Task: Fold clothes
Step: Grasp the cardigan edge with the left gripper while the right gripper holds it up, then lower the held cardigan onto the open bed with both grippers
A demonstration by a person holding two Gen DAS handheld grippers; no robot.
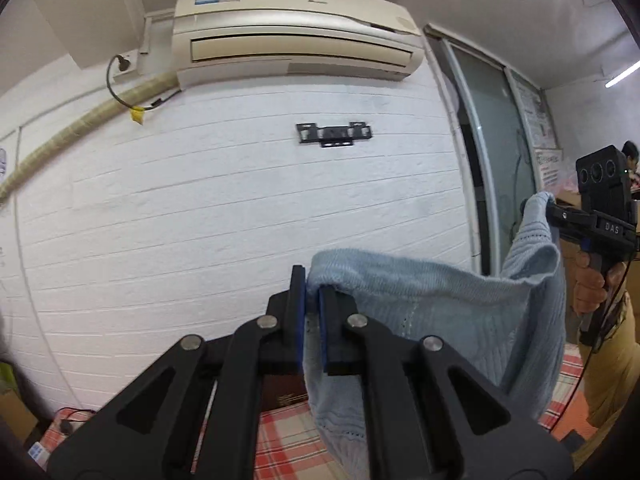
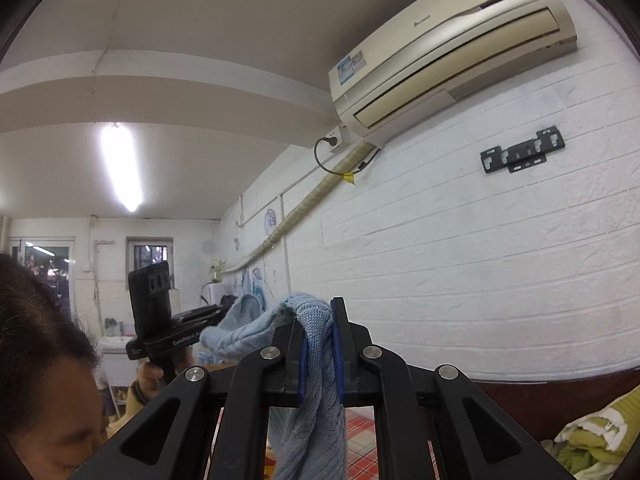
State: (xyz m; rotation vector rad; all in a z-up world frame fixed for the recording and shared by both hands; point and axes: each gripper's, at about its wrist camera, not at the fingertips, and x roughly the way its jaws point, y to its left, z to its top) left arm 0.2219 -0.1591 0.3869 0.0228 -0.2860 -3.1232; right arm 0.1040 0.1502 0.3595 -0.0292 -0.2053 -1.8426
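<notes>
A light blue knit garment (image 1: 436, 312) hangs in the air between my two grippers, above a red-and-white checked cloth (image 1: 288, 440). My left gripper (image 1: 312, 280) is shut on one top corner of it. My right gripper (image 2: 318, 312) is shut on the other top corner, and the fabric (image 2: 316, 400) drapes down between its fingers. Each gripper shows in the other's view: the right one (image 1: 554, 206) at the far right, the left one (image 2: 224, 312) at the left, both pinching the garment. Both point up toward the wall.
A white brick wall (image 1: 240, 200) carries an air conditioner (image 1: 296, 36) and a black bracket (image 1: 334, 134). A glass door (image 1: 492, 160) stands at the right. A green crumpled garment (image 2: 592, 436) lies at the lower right. The person's head (image 2: 44, 380) is close at the left.
</notes>
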